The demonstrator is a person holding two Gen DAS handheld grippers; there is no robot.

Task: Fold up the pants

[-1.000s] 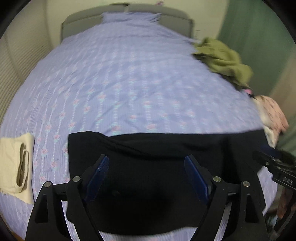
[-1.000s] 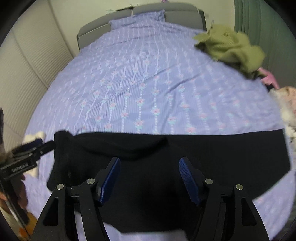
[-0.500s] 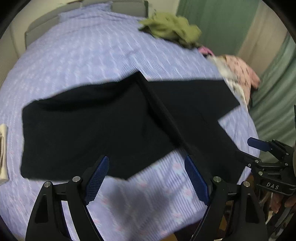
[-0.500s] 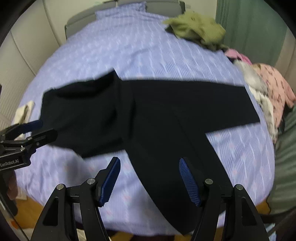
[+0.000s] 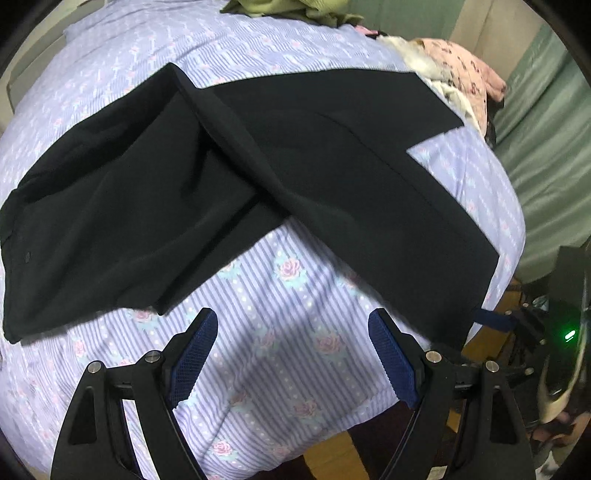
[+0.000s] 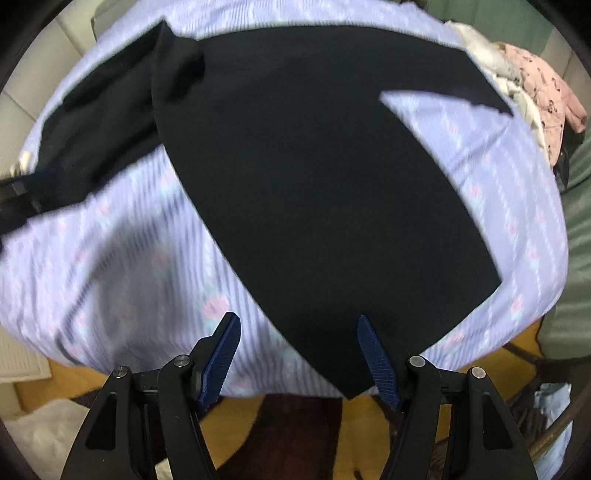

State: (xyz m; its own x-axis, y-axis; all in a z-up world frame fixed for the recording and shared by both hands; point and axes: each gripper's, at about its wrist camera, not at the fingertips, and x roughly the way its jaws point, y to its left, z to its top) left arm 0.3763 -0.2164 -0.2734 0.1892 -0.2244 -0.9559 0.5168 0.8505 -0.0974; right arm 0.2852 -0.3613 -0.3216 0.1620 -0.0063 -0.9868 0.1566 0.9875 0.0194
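Black pants [image 5: 295, 155] lie spread on the bed, waist at the left, the two legs splayed apart to the right; one leg runs down to the bed's near edge. They also fill the right wrist view [image 6: 317, 177]. My left gripper [image 5: 291, 350] is open and empty over bare sheet just short of the pants. My right gripper [image 6: 299, 347] is open and empty, its jaws at the hem of the near leg by the bed edge. The right gripper shows at the right edge of the left wrist view [image 5: 517, 325].
The bed has a lilac rose-print sheet [image 5: 280, 369]. Olive clothes [image 5: 295, 9] lie at the far side, a pink and white pile [image 5: 465, 70] at the right. Green curtain [image 5: 546, 147] stands right of the bed. Wood floor [image 6: 480, 354] lies below the bed edge.
Both grippers have pulled back and swung right toward the bed's near edge. The pants, first a flat band, now lie with their legs splayed apart.
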